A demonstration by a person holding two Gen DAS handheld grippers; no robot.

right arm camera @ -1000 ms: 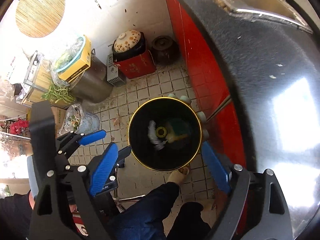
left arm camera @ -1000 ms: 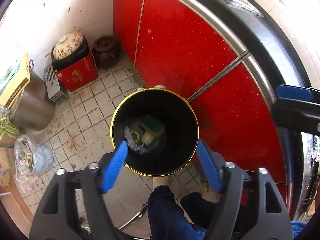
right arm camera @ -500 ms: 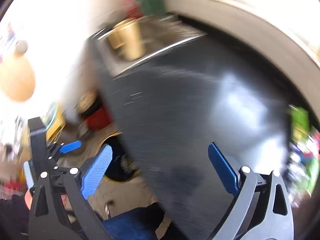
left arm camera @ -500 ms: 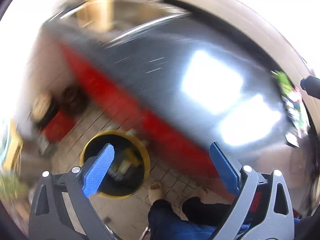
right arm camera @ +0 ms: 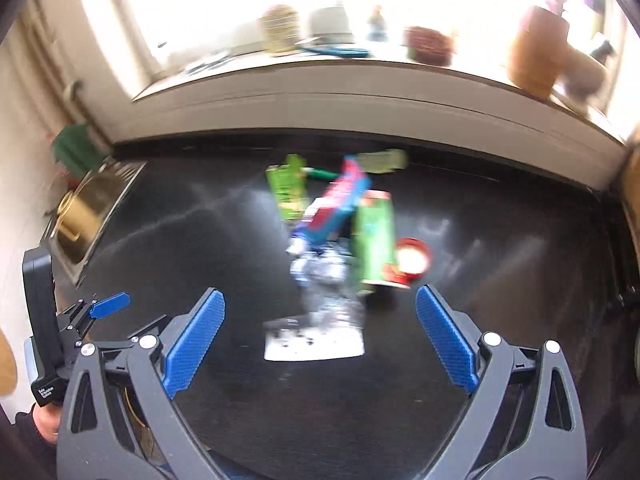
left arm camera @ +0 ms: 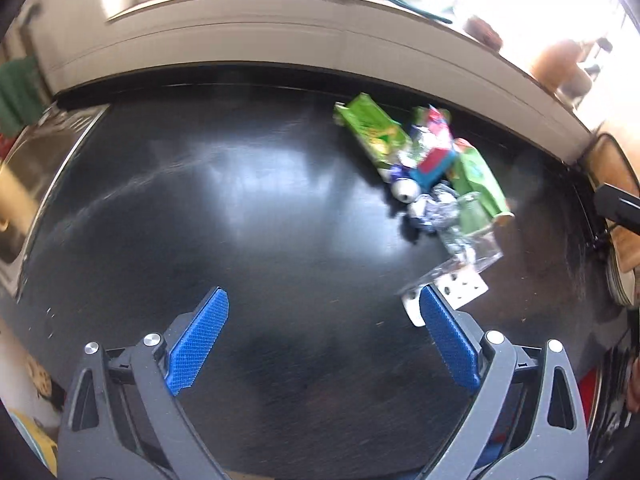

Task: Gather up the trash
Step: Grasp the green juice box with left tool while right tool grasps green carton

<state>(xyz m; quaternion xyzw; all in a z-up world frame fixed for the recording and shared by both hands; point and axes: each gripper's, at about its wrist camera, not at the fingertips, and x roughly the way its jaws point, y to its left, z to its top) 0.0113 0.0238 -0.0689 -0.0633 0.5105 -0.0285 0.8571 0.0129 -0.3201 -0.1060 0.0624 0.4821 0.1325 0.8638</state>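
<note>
Black and glossy, the countertop (left arm camera: 248, 216) lies under both claws. The left gripper (left arm camera: 322, 340) hangs above it with its blue pads spread wide and nothing between them. Ahead of it and to its right sits the pile of trash (left arm camera: 432, 176): green packets, a red and blue box, crumpled foil and a clear wrapper. A white blister card (left arm camera: 460, 290) lies just beside the tip of its right finger. The right gripper (right arm camera: 320, 340) is also wide open and empty; the same pile (right arm camera: 340, 232) is straight ahead of it, with the white card (right arm camera: 316, 344) lying between its fingers, lower down on the counter. A red lid (right arm camera: 412, 260) lies beside the green packet, ahead and slightly right.
</note>
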